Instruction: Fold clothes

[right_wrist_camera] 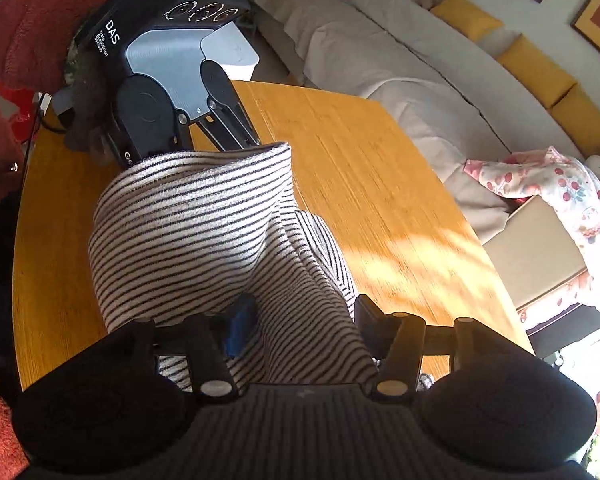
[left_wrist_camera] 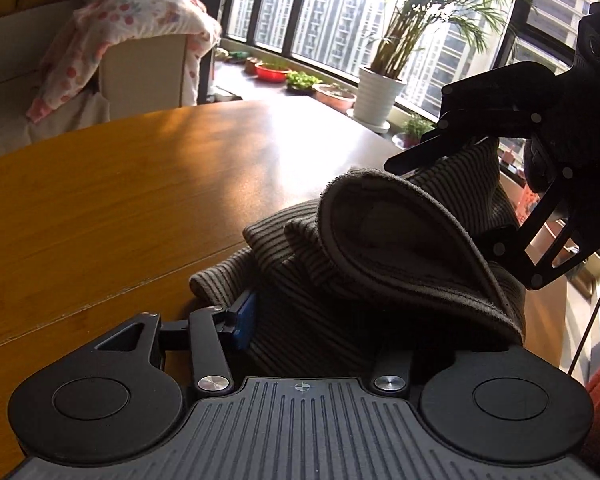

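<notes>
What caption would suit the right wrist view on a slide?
Both hand-held grippers, left and right, meet a black-and-white striped knit garment bunched over a yellow wooden table.

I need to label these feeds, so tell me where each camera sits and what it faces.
Left wrist: on the left claw, looking across the wooden table toward the windows; the right claw shows at right.
Right wrist: on the right claw, looking toward the sofa; the left claw and a red sleeve show.
Shared: the striped garment, the table, both claws.
</notes>
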Action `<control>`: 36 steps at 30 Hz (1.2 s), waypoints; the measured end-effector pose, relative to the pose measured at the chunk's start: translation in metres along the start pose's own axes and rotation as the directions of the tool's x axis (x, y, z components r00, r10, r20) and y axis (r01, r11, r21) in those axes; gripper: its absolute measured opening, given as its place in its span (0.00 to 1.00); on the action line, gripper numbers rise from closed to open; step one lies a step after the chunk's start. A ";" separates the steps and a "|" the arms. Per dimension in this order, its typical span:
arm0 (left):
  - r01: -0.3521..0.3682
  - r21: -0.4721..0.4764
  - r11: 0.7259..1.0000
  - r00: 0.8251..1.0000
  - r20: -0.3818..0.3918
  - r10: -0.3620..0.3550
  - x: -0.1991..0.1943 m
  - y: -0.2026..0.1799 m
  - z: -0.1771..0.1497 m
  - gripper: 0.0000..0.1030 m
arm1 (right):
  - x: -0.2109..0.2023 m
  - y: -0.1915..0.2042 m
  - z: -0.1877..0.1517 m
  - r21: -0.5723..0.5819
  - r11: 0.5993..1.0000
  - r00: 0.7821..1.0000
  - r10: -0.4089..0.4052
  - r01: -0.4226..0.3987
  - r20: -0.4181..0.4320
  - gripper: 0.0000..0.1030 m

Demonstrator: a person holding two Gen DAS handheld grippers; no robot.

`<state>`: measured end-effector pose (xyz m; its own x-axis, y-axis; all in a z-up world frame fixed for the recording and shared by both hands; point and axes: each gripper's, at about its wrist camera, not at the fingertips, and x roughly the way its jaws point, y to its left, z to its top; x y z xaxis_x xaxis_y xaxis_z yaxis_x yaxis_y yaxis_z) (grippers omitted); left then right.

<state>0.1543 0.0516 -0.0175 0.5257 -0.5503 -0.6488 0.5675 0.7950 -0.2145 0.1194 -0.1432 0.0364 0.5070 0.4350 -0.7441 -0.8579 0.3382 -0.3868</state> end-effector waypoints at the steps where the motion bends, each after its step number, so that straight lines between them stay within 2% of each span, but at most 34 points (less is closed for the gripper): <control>1: -0.002 -0.009 1.000 1.000 0.004 0.002 -0.003 0.003 0.000 0.57 | -0.001 0.001 -0.001 0.009 1.000 1.000 -0.018 0.018 0.004 0.63; 2: -0.012 -0.022 1.000 1.000 0.011 0.012 -0.007 0.005 -0.001 0.61 | 0.000 0.000 -0.003 0.022 0.999 0.999 -0.039 0.039 0.007 0.66; 4: -0.072 -0.067 0.995 0.997 0.032 0.074 -0.020 0.014 -0.004 0.86 | 0.000 -0.002 -0.006 0.051 0.995 0.997 -0.082 0.081 0.012 0.80; 7: -0.068 -0.168 0.983 0.993 0.084 0.083 -0.047 0.030 -0.009 0.89 | 0.001 -0.007 -0.011 0.116 0.987 0.993 -0.116 0.113 0.017 0.90; 10: 0.007 -0.225 0.974 0.985 0.170 0.033 -0.075 0.032 -0.006 0.92 | 0.005 -0.010 -0.014 0.155 0.977 0.988 -0.151 0.145 0.026 1.00; 12: 0.059 -0.192 0.980 0.978 0.207 -0.018 -0.083 0.021 -0.001 0.93 | 0.004 -0.011 -0.015 0.179 0.973 0.987 -0.156 0.148 0.030 1.00; 14: 0.087 -0.131 0.988 0.977 0.207 -0.059 -0.078 0.001 0.005 0.94 | 0.002 -0.011 -0.015 0.197 0.968 0.986 -0.164 0.156 0.027 1.00; 17: 0.035 -0.016 0.999 0.985 0.168 -0.032 -0.057 -0.028 0.009 0.95 | -0.009 -0.009 -0.015 0.213 0.960 0.981 -0.193 0.183 0.027 1.00; 20: -0.066 0.035 0.997 0.990 0.123 0.062 -0.034 -0.037 0.009 0.95 | -0.028 -0.010 -0.017 0.241 0.945 0.970 -0.239 0.221 0.051 1.00; 23: -0.123 0.025 0.992 0.988 0.102 0.120 -0.024 -0.030 0.006 0.96 | -0.055 -0.018 -0.026 0.317 0.916 0.954 -0.286 0.245 0.090 1.00; 25: -0.135 0.011 0.991 0.986 0.097 0.133 -0.021 -0.023 0.004 0.96 | -0.064 -0.025 -0.035 0.378 0.886 0.940 -0.326 0.268 0.098 1.00; 26: -0.138 0.011 0.990 0.986 0.094 0.136 -0.020 -0.020 0.001 0.96 | -0.058 -0.027 -0.040 0.380 0.868 0.928 -0.367 0.319 0.060 1.00; 28: -0.150 0.019 0.988 0.985 0.090 0.148 -0.017 -0.014 -0.003 0.97 | -0.042 -0.029 -0.050 0.365 0.824 0.891 -0.454 0.433 -0.030 1.00; 30: -0.160 0.014 0.987 0.983 0.087 0.159 -0.013 -0.009 -0.006 0.99 | -0.009 -0.025 -0.065 0.328 0.807 0.869 -0.478 0.492 -0.127 1.00; 31: -0.158 -0.003 0.987 0.984 0.083 0.158 -0.014 -0.006 -0.007 0.99 | 0.003 -0.025 -0.071 0.347 0.803 0.874 -0.468 0.484 -0.134 1.00; 33: -0.164 -0.023 0.986 0.983 0.077 0.165 -0.018 -0.001 -0.007 0.99 | 0.007 -0.032 -0.078 0.464 0.763 0.886 -0.448 0.450 -0.122 1.00; 36: -0.133 -0.025 0.991 0.985 0.104 0.135 -0.038 0.001 -0.003 0.98 | -0.008 -0.034 -0.077 0.511 0.734 0.883 -0.453 0.447 -0.122 1.00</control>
<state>0.1328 0.0745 0.0044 0.6606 -0.4617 -0.5920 0.4769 0.8671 -0.1441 0.1381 -0.2223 0.0141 0.8260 0.1294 -0.5486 -0.3609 0.8690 -0.3384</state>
